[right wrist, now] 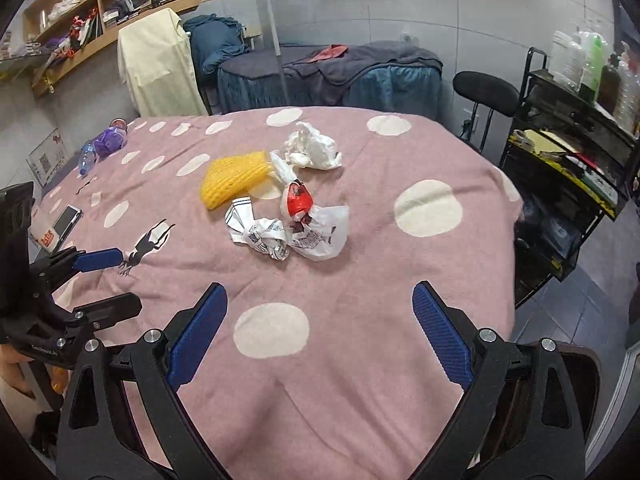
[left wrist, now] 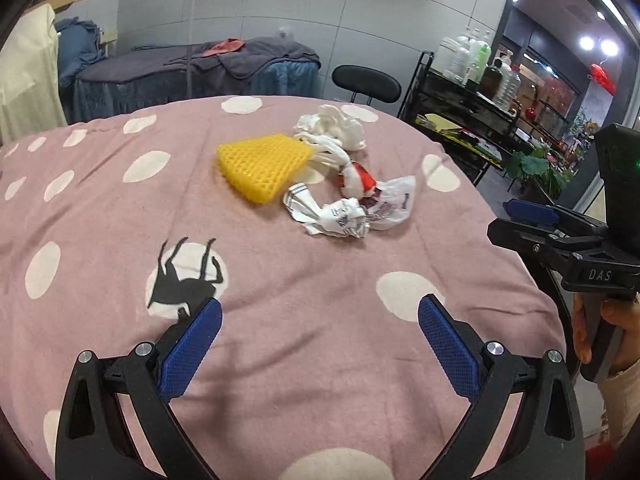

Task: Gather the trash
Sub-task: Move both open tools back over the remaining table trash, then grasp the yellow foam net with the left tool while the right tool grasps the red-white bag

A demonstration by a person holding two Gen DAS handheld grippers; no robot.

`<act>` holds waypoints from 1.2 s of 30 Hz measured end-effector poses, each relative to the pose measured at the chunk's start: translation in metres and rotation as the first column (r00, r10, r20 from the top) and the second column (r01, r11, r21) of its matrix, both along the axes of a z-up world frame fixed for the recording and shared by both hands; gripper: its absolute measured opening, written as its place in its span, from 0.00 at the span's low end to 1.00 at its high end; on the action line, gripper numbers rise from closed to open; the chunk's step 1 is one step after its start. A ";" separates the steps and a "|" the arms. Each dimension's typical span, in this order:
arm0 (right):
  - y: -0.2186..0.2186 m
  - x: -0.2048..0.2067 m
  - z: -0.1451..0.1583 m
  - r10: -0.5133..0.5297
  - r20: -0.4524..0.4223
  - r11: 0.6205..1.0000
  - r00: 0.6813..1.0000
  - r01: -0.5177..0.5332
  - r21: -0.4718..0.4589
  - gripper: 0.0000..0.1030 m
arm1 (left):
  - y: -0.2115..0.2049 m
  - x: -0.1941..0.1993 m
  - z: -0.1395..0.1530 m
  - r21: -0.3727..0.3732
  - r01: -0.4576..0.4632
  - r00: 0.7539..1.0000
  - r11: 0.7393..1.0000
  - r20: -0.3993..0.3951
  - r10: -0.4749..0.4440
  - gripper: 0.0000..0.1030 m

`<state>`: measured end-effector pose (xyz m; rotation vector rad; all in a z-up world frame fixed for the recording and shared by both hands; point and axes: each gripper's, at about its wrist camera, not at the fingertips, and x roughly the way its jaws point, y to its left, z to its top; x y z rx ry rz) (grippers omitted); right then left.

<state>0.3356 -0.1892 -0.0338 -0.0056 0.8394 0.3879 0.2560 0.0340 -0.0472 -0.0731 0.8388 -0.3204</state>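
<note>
Trash lies clustered mid-surface on the pink spotted cloth [right wrist: 400,280]: left to right, a yellow foam net [right wrist: 236,180], crumpled printed paper [right wrist: 260,234], a white tissue wad [right wrist: 314,148] and a plastic bag [right wrist: 324,236]. Left tongs [left wrist: 320,328] and right tongs [right wrist: 320,312] both hover spread and empty, well short of it. The light pieces touch and overlap, so a pinch could drag neighbours along, snag the cloth, or let the springy net slip out.

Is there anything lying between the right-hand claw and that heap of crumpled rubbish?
Nothing but bare pink spotted cloth. In the right wrist view the open right gripper faces the trash pile with only a white dot between.
</note>
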 end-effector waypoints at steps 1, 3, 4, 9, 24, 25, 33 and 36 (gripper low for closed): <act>0.006 0.011 -0.003 0.009 -0.017 1.000 1.000 -0.009 0.002 0.90 | 0.002 0.007 0.001 0.012 -0.001 1.000 1.000 0.003 0.001 0.94; 0.015 0.028 -0.006 0.016 -0.034 1.000 0.999 -0.017 -0.014 0.90 | 0.007 0.023 0.002 0.045 -0.009 1.000 0.999 0.009 0.009 0.94; 0.020 0.038 -0.009 0.014 -0.041 1.000 0.999 -0.014 -0.018 0.90 | 0.009 0.035 0.003 0.061 -0.023 1.000 0.998 0.008 0.023 0.94; 0.041 0.083 -0.016 0.017 -0.081 1.000 0.997 -0.017 -0.006 0.77 | 0.014 0.088 0.004 0.089 -0.047 0.999 0.995 -0.005 0.048 0.93; 0.059 0.133 -0.055 0.027 -0.162 0.999 0.986 -0.032 -0.028 0.22 | 0.017 0.143 -0.026 0.086 -0.068 0.991 0.994 -0.106 0.077 0.32; 0.059 0.130 -0.053 0.022 -0.150 0.999 0.988 -0.028 -0.036 0.21 | 0.019 0.138 -0.024 0.072 -0.072 0.991 0.995 -0.104 0.079 0.30; 0.049 0.083 -0.021 0.023 -0.035 0.999 0.999 -0.025 -0.041 0.20 | 0.033 0.089 0.000 -0.014 -0.114 0.993 0.993 -0.034 0.113 0.29; 0.040 0.063 -0.011 0.022 -0.020 1.000 1.000 -0.023 -0.021 0.20 | 0.033 0.069 0.009 -0.062 -0.118 0.993 0.991 -0.013 0.118 0.29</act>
